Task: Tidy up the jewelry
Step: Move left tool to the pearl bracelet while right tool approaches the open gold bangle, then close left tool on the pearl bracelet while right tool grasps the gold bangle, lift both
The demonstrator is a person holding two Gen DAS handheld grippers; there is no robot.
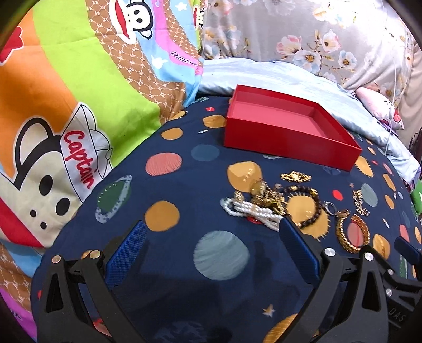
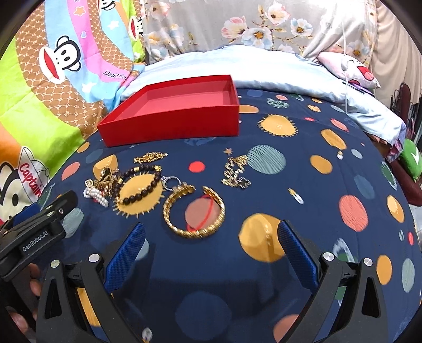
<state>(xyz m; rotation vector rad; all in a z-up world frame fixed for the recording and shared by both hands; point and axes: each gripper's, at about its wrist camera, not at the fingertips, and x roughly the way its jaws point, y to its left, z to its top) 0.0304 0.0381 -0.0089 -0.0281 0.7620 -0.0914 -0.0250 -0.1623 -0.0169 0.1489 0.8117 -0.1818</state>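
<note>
An empty red box (image 1: pixel 287 132) (image 2: pixel 179 116) sits on the navy planet-print sheet. In front of it lies loose jewelry: a pearl bracelet (image 1: pixel 253 209) (image 2: pixel 97 196), a dark bead bracelet (image 1: pixel 313 204) (image 2: pixel 142 194), a gold chain bangle (image 1: pixel 350 233) (image 2: pixel 193 212), a small gold chain (image 1: pixel 295 176) (image 2: pixel 149 157) and a gold link chain (image 2: pixel 234 170) (image 1: pixel 360 201). My left gripper (image 1: pixel 211 241) is open, just short and left of the pearls. My right gripper (image 2: pixel 211 242) is open too, just short of the bangle. Neither holds anything.
A cartoon monkey quilt (image 1: pixel 66 105) rises on the left. A pale blue pillow (image 2: pixel 263 68) and a floral cover (image 2: pixel 237 23) lie behind the box. The left gripper's body (image 2: pixel 34 232) and a hand show at the right view's left edge. The sheet drops off at right.
</note>
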